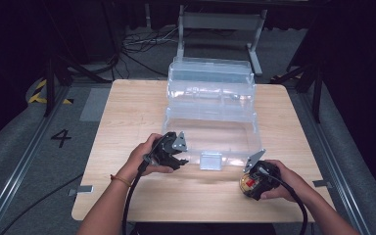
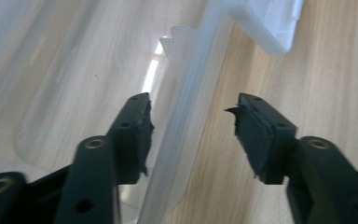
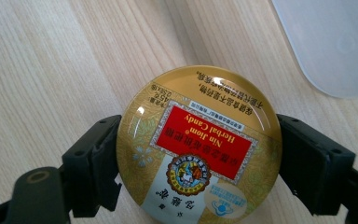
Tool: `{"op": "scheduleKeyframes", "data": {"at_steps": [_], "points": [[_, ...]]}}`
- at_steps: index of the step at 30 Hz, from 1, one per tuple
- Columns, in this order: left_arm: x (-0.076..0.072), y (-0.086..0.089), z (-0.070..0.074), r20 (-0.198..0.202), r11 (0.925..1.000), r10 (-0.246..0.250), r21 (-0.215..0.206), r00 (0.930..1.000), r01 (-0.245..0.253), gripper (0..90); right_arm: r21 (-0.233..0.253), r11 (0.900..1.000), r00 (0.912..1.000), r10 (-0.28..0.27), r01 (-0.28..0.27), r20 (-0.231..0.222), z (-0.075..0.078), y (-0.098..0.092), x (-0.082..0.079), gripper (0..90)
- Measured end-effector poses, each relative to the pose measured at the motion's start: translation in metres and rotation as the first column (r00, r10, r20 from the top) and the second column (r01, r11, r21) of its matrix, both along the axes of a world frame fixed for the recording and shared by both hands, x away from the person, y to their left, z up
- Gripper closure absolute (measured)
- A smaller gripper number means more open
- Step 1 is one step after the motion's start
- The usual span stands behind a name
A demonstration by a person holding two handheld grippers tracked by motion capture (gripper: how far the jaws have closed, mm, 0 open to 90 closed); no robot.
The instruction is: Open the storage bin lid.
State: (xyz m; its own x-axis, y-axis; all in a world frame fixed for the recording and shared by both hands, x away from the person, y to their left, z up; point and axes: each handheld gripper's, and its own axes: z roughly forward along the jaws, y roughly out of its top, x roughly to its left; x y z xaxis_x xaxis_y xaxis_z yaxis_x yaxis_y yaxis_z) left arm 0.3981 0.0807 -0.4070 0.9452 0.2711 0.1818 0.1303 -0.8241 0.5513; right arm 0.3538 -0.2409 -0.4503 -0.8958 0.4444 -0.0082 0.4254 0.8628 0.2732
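Observation:
A clear plastic box [image 1: 169, 117] stands in the middle of the wooden table [image 1: 127, 112], its lid [image 1: 210, 78] tipped open toward the back. My left gripper [image 1: 177, 152] is at the box's front left and stands open. In the left gripper view, this gripper [image 2: 193, 105] has one jaw on each side of the box's thin front wall [image 2: 184, 135], without touching it. My right gripper [image 1: 252, 180] sits near the table's front right, shut on a round gold candy tin [image 1: 247, 184]. The right gripper [image 3: 200, 140] presses both sides of the tin [image 3: 198, 149], which has a red label.
The box's front latch [image 1: 210, 160] hangs between the two grippers. A rounded corner of the box [image 3: 335, 42] lies just beyond the tin. Bare wood runs along the table's front and left. Grey floor, cables and a metal stand [image 1: 220, 22] lie behind the table.

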Motion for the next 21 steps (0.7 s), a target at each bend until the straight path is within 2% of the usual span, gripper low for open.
{"op": "scheduleKeyframes", "data": {"at_steps": [1,3,4,5,6,7,9,14,16,21], "points": [[-0.002,-0.001,0.003,0.027,0.9999,0.015,0.006,0.9995,-0.016,39.5,-0.002,1.000,1.0000,0.004,-0.004,-0.001,0.000,0.000,0.000,20.0],[-0.006,-0.002,0.011,0.070,0.9986,0.052,-0.016,0.9962,-0.051,30.8,-0.008,1.000,0.9999,0.013,-0.013,0.001,0.000,-0.001,0.000,20.1],[-0.006,-0.002,0.011,0.070,0.9986,0.052,-0.016,0.9962,-0.051,30.7,-0.008,1.000,0.9999,0.012,-0.012,0.003,0.000,-0.001,0.000,20.1],[-0.010,0.002,0.018,0.088,0.9978,0.045,-0.053,0.9951,-0.040,29.3,-0.005,1.000,0.9999,0.010,-0.010,0.003,0.000,-0.002,0.000,20.1],[-0.010,0.002,0.018,0.088,0.9978,0.045,-0.053,0.9951,-0.040,27.6,-0.005,1.000,0.9999,0.010,-0.010,0.003,0.000,-0.002,0.000,20.1],[-0.013,0.006,0.022,0.105,0.9969,0.047,-0.068,0.9934,-0.040,27.6,-0.004,1.000,0.9999,0.012,-0.012,0.003,0.000,-0.002,0.000,20.1],[-0.019,0.013,0.026,0.127,0.9936,0.070,-0.097,0.9894,-0.058,25.6,0.000,1.000,1.0000,0.005,-0.005,0.009,0.000,-0.003,0.000,20.1],[-0.030,0.030,0.025,0.145,0.9862,0.104,-0.143,0.9840,-0.083,24.3,0.001,1.000,0.9999,-0.001,0.001,0.011,0.000,-0.006,0.000,20.2],[-0.034,0.036,0.024,0.154,0.9859,0.109,-0.143,0.9821,-0.087,24.3,-0.003,1.000,0.9999,-0.002,0.002,0.016,0.000,-0.007,0.000,20.2],[-0.041,0.057,0.013,0.127,0.9850,0.128,-0.131,0.9836,-0.112,22.8,-0.004,1.000,0.9998,-0.008,0.008,0.020,0.001,-0.009,0.000,20.2]]}}
